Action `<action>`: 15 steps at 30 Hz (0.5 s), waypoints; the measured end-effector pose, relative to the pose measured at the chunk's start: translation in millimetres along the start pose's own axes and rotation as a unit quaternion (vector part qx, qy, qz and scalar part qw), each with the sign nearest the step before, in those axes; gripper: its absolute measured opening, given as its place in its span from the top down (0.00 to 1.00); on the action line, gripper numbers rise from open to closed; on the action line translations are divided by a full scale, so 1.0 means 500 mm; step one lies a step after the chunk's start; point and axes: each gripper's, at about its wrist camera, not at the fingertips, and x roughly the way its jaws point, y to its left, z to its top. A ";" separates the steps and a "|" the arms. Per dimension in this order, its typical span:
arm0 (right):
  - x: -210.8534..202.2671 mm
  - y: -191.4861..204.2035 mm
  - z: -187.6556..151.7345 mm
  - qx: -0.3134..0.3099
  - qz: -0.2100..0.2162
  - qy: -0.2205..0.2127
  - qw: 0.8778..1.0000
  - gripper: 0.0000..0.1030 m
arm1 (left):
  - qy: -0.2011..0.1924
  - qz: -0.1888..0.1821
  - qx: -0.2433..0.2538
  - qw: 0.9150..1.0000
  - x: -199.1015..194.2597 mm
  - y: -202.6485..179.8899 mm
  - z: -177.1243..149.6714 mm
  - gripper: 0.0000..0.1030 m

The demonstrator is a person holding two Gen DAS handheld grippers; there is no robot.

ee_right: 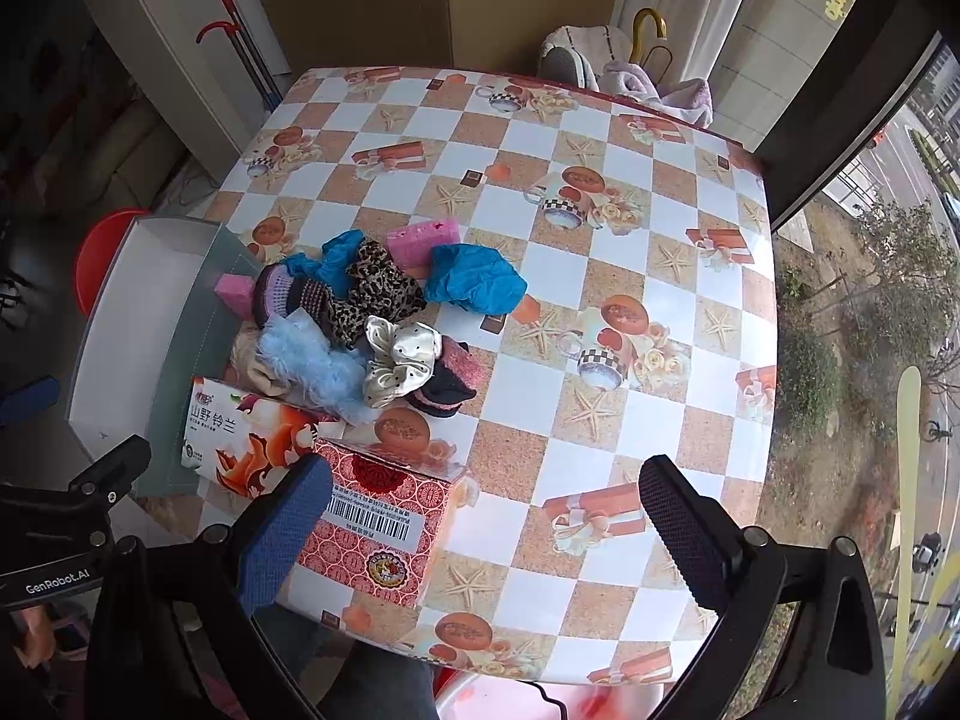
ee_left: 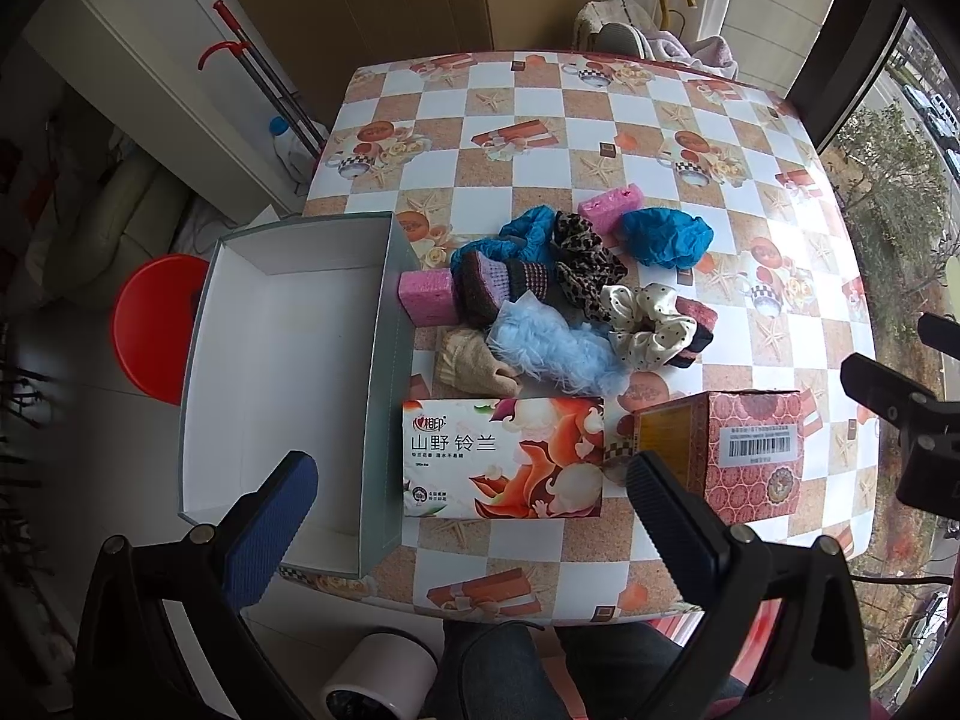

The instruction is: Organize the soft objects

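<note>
A heap of soft things lies mid-table: two pink sponges [ee_left: 427, 296] [ee_left: 612, 206], blue crumpled covers [ee_left: 666, 236], a leopard scrunchie [ee_left: 579, 264], a cream dotted scrunchie [ee_left: 645, 324], a fluffy light-blue piece [ee_left: 555, 354], a beige glove [ee_left: 474, 363] and knitted dark pieces [ee_left: 498, 288]. An open white box [ee_left: 282, 360] stands to their left. My left gripper [ee_left: 471, 498] is open and empty, held above the near edge. My right gripper [ee_right: 486, 516] is open and empty, above the table's near right part. The heap also shows in the right wrist view [ee_right: 360, 324].
A tissue pack [ee_left: 503, 457] and a red patterned carton [ee_left: 750, 450] lie in front of the heap. The checked table [ee_right: 600, 408] has bare room at right and back. A red stool [ee_left: 153, 324] stands left of the box. A chair with towels [ee_right: 654, 90] is behind.
</note>
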 end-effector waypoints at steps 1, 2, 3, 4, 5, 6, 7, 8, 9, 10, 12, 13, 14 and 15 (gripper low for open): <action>0.001 -0.001 0.000 0.001 0.001 0.000 1.000 0.00 | 0.000 0.001 0.000 1.000 -0.001 -0.005 -0.003 0.00; 0.001 0.000 0.000 0.001 0.002 0.001 1.000 0.00 | 0.000 0.001 0.001 1.000 -0.002 -0.009 -0.002 0.00; 0.004 -0.005 0.001 0.006 0.010 0.003 1.000 0.00 | 0.001 0.000 0.001 1.000 -0.001 -0.009 -0.001 0.00; 0.009 -0.015 0.000 0.014 0.021 0.007 1.000 0.00 | 0.001 -0.001 0.002 1.000 -0.002 -0.010 0.004 0.00; 0.014 -0.027 0.000 0.025 0.030 0.011 0.999 0.00 | 0.002 -0.001 0.005 1.000 -0.002 -0.010 0.010 0.00; 0.020 -0.040 0.002 0.035 0.036 0.015 0.999 0.00 | 0.002 0.000 0.008 1.000 -0.001 -0.009 0.018 0.00; 0.025 -0.053 0.004 0.045 0.040 0.019 0.998 0.00 | 0.001 0.001 0.012 1.000 0.001 -0.008 0.027 0.00; 0.030 -0.066 0.007 0.053 0.042 0.023 0.997 0.00 | -0.001 0.003 0.019 1.000 0.004 -0.008 0.039 0.00; 0.035 -0.078 0.011 0.059 0.044 0.026 0.997 0.00 | -0.001 0.005 0.026 1.000 0.011 -0.009 0.050 0.00; 0.041 -0.092 0.018 0.066 0.044 0.029 0.996 0.00 | 0.001 0.008 0.034 0.999 0.019 -0.010 0.062 0.00; 0.056 -0.110 0.029 0.075 0.044 0.035 0.996 0.00 | 0.005 0.005 0.052 0.999 0.040 -0.017 0.089 0.00; 0.066 -0.118 0.036 0.079 0.047 0.039 0.995 0.00 | 0.009 0.004 0.061 0.998 0.053 -0.023 0.103 0.00; 0.076 -0.123 0.045 0.082 0.052 0.042 0.994 0.00 | 0.014 0.002 0.070 0.997 0.068 -0.032 0.118 0.00; 0.088 -0.125 0.052 0.084 0.056 0.046 0.994 0.00 | 0.019 0.000 0.080 0.997 0.084 -0.042 0.131 0.00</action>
